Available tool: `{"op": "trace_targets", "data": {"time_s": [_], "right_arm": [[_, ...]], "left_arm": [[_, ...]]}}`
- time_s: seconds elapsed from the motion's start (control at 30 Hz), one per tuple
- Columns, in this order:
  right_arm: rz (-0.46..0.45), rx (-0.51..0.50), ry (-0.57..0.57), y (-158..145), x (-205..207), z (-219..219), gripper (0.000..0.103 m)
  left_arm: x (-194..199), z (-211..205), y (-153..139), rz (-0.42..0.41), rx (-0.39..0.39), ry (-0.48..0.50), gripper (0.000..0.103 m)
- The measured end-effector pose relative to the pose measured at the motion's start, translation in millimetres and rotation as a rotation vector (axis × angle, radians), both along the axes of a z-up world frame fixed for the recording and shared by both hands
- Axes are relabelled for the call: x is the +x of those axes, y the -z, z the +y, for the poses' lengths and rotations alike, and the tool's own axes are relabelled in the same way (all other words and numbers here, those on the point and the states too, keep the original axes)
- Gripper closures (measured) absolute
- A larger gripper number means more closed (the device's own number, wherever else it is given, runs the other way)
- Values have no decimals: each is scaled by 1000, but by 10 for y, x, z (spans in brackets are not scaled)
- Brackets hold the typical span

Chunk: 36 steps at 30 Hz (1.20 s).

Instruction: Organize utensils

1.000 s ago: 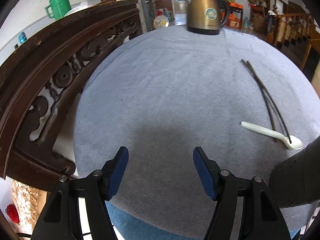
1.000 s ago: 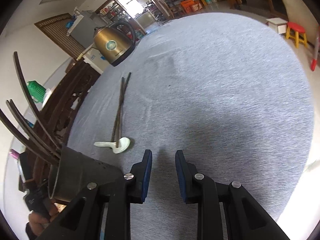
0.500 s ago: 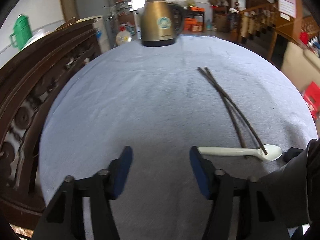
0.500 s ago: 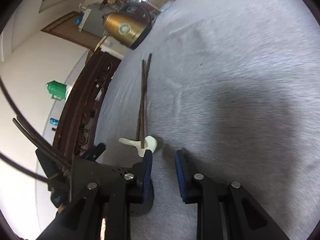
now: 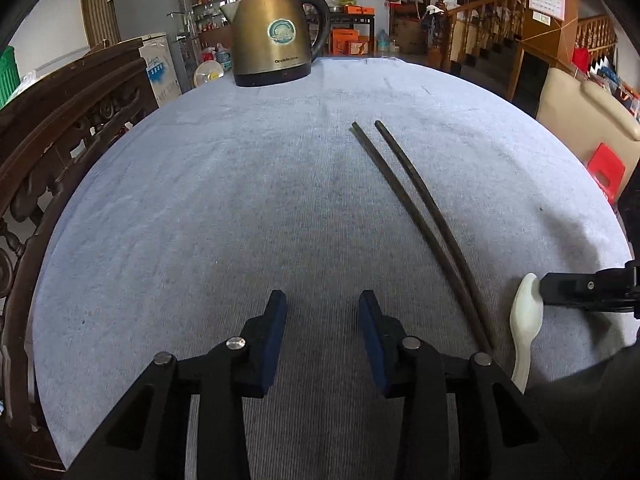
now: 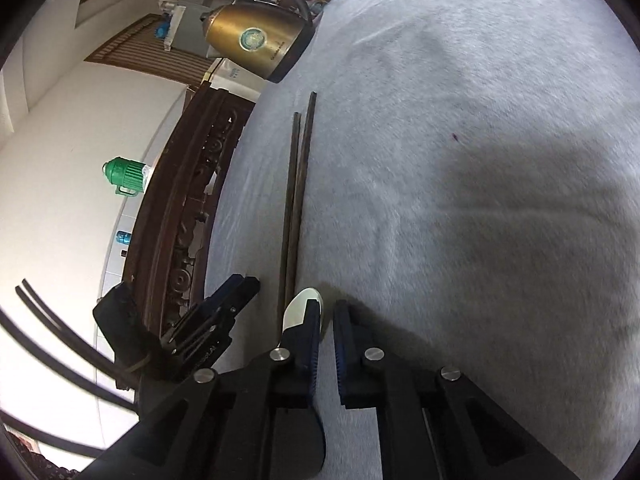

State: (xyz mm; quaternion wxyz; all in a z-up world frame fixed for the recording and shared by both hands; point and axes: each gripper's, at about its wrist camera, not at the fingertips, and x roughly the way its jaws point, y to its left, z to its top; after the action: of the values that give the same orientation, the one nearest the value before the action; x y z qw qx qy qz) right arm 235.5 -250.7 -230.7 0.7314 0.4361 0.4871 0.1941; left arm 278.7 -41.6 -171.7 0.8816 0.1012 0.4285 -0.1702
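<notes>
**Closing in on the spoon at the near edge of the table**

Nearest in the left wrist view, the left gripper (image 5: 323,304) hangs over bare blue-grey tablecloth (image 5: 192,220). Its jaws are closing, and nothing lies between them.

Just to its right lies the white spoon (image 5: 527,320). Its long axis runs toward and away from the camera, with the handle at the near edge and the bowl pointing away. A black finger of the right gripper (image 6: 328,312) reaches in from the right beside the bowl; whether it touches cannot be told.

The right wrist view shows that gripper clenched to a thin slit with nothing in it. The spoon's bowl peeks out just left of its left finger, outside the jaws. The handle is hidden behind that finger, so only the left view shows the spoon's full length.

Two dark chopsticks (image 5: 416,216) lie side by side just left of the spoon. Their near ends sit close together by the handle. Their far ends spread slightly and point toward the brass kettle (image 5: 272,40) at the table's far edge.

Only the right view shows dark curved sticks (image 6: 52,332) coming in from its left edge. A carved wooden rail (image 5: 60,128) borders the table on the left.
</notes>
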Motion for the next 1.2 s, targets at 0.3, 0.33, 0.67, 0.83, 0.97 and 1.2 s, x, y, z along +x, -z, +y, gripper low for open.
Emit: {"op": "trace_targets", "data": {"time_s": [0.3,0.33,0.67,0.83,0.97,1.2], "right_arm": [[-17,-15,23,14,138,-88,100],[-21,-30,41,-1,135,-123,99],[-38,-100,230,-123,104,-549,97],[-5,-94,212,-145,178,-605,90],[-32,-67,114,-165,261,-374,41],[-74,-161,-34,-202,441,-7,96]], "left_arm": [[115,118,-17,11,-46,-43,64],[124,142,-28,11,-54,-49,64],[82,346,-91,-11,-86,-80,64],[72,389,-106,-8,-90,-74,64],[72,424,-117,-6,-97,-81,64],[21,445,-148,-11,-99,-84,64]]}}
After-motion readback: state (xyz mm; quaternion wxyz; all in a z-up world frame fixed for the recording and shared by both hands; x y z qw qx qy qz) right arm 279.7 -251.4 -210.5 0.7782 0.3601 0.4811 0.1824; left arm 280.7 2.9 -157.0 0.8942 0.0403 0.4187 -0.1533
